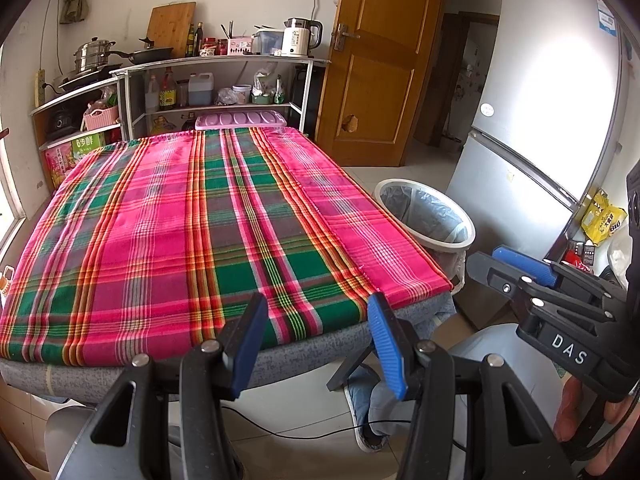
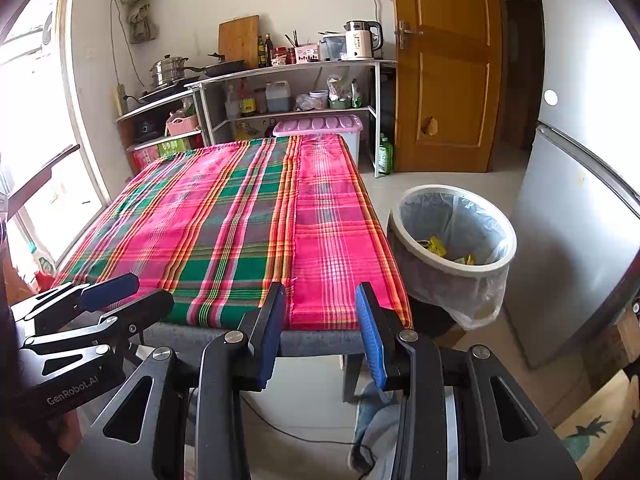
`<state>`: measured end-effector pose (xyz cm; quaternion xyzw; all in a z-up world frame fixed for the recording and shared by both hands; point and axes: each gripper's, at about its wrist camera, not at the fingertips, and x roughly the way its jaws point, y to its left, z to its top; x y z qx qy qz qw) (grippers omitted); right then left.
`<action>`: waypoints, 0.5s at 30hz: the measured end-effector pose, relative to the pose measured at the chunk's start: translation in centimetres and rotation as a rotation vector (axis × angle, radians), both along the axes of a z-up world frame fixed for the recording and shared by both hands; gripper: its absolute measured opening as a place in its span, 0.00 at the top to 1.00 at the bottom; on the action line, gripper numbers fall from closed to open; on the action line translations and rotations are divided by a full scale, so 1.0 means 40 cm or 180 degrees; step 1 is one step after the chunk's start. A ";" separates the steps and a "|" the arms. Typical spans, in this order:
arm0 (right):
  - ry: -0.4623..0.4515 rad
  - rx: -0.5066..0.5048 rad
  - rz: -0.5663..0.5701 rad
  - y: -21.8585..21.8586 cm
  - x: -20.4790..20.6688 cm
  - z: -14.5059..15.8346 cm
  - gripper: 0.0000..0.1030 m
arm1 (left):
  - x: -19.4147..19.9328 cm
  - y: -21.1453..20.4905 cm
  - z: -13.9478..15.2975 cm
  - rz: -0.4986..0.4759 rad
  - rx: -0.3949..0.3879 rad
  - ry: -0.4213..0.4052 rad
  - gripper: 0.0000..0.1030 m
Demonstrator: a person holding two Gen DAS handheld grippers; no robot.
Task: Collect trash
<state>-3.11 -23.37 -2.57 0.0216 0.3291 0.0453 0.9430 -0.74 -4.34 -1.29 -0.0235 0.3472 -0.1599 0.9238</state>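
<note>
At nine o'clock from me the window (image 2: 36,128) glares white, and the plaid tablecloth (image 1: 192,216) runs from there across the table toward twelve o'clock, where the shelf unit (image 1: 216,80) carries pans and a kettle (image 1: 300,38). My left gripper (image 1: 316,332) hangs released at the cloth's near edge, jaws spread with nothing between them. My right gripper (image 2: 320,328) sits just beside it, likewise released and holding nothing. At two o'clock, just off the table's right side, stands the trash bin (image 2: 452,240), lined with a clear bag; yellow wrappers (image 2: 438,246) lie inside. Beyond it stands the silver fridge (image 2: 580,200).
</note>
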 end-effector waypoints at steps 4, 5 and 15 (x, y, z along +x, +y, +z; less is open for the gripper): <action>0.0006 -0.0001 0.0001 0.000 0.000 -0.001 0.64 | -0.001 0.002 -0.001 0.0004 0.0019 -0.0007 0.48; 0.0009 -0.0001 0.0003 0.000 0.000 -0.003 0.64 | -0.002 0.002 -0.001 0.0002 0.0021 -0.0009 0.48; 0.0015 -0.0004 0.0001 0.001 -0.001 -0.004 0.64 | -0.003 0.000 0.002 0.0001 0.0036 -0.0009 0.48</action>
